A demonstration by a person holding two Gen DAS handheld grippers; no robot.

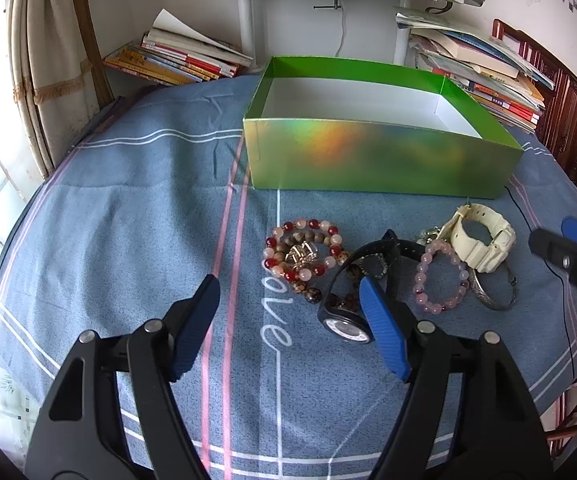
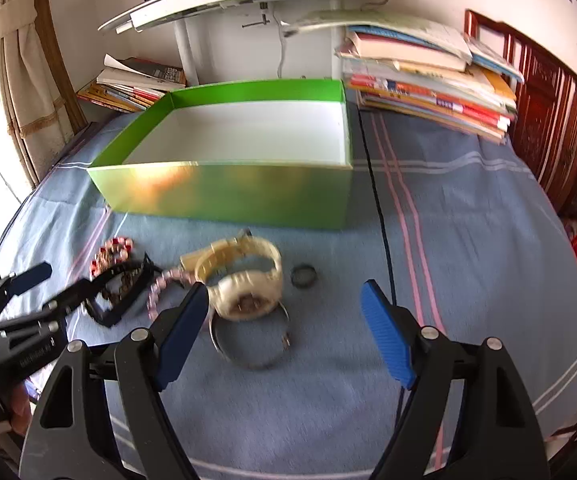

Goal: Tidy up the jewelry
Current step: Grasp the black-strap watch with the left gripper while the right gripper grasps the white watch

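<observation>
A heap of jewelry lies on the blue cloth in front of an empty green box (image 1: 384, 160) (image 2: 228, 196). It holds a red-and-white bead bracelet (image 1: 288, 229), a black watch (image 1: 346, 326), a pink bead bracelet (image 1: 420, 280), a white watch (image 1: 484, 240) (image 2: 248, 284) and a silver bangle (image 1: 496, 304) (image 2: 248, 362). A small dark ring (image 2: 303, 276) lies apart. My left gripper (image 1: 288, 284) hangs open above the bead bracelets and the black watch. My right gripper (image 2: 284, 286) is open over the white watch and bangle, holding nothing.
Book stacks (image 1: 180, 60) (image 2: 428, 84) stand behind the box on both sides, by a white stand post (image 1: 244, 12). A black cable (image 2: 380, 220) runs down the cloth right of the box. Dark wooden furniture (image 2: 560, 128) lines the right; a curtain (image 1: 48, 60) hangs at left.
</observation>
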